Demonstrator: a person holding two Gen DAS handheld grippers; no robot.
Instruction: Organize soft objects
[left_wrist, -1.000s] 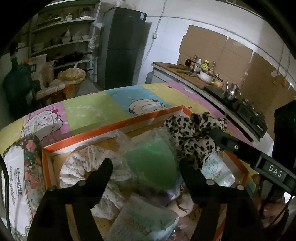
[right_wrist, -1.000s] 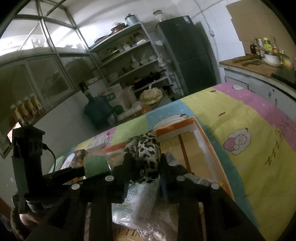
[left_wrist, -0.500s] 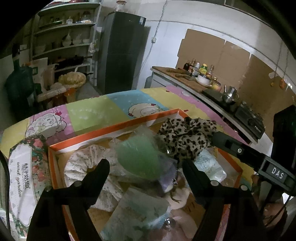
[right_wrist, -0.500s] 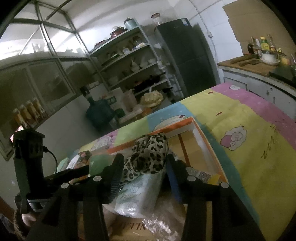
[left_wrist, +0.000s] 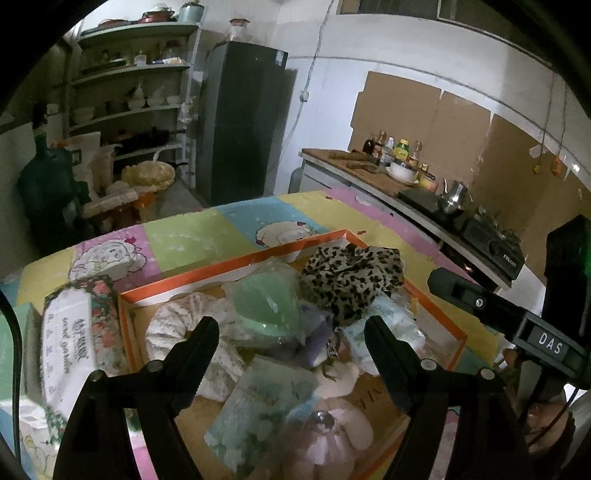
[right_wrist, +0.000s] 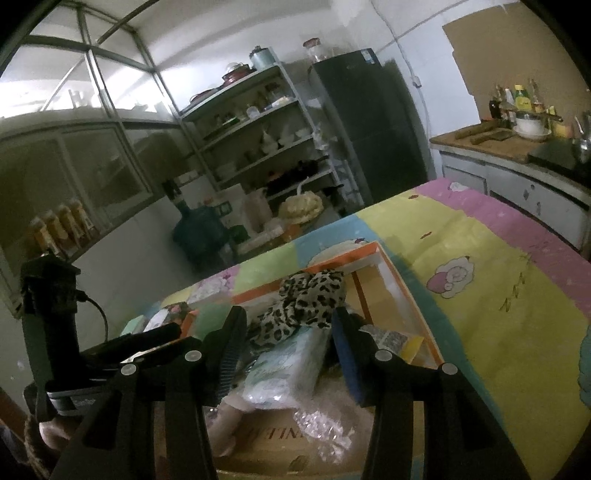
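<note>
An orange-rimmed cardboard box (left_wrist: 236, 264) on the table holds soft things. A leopard-print cloth (left_wrist: 347, 280) lies at its far right, a bagged green sponge (left_wrist: 269, 302) in the middle and a white frilled cloth (left_wrist: 177, 325) to the left. Nearer me are a tissue packet (left_wrist: 266, 402) and a pink plush (left_wrist: 332, 435). My left gripper (left_wrist: 290, 328) hangs open above the pile, holding nothing. My right gripper (right_wrist: 288, 317) is open too. The leopard-print cloth (right_wrist: 306, 302) lies just past its tips on a tissue packet (right_wrist: 288, 365), and the pads do not press it.
A floral tissue pack (left_wrist: 81, 332) lies left of the box on the cartoon-print tablecloth (right_wrist: 480, 266). Crumpled bubble wrap (right_wrist: 325, 417) sits at the box's near end. A counter (left_wrist: 369, 173) with bottles and a stove runs along the right; a fridge (left_wrist: 240, 122) and shelves stand behind.
The right gripper has let go of the leopard cloth, which now rests in the box. Both grippers have drawn back and up, the left away from the green sponge.
</note>
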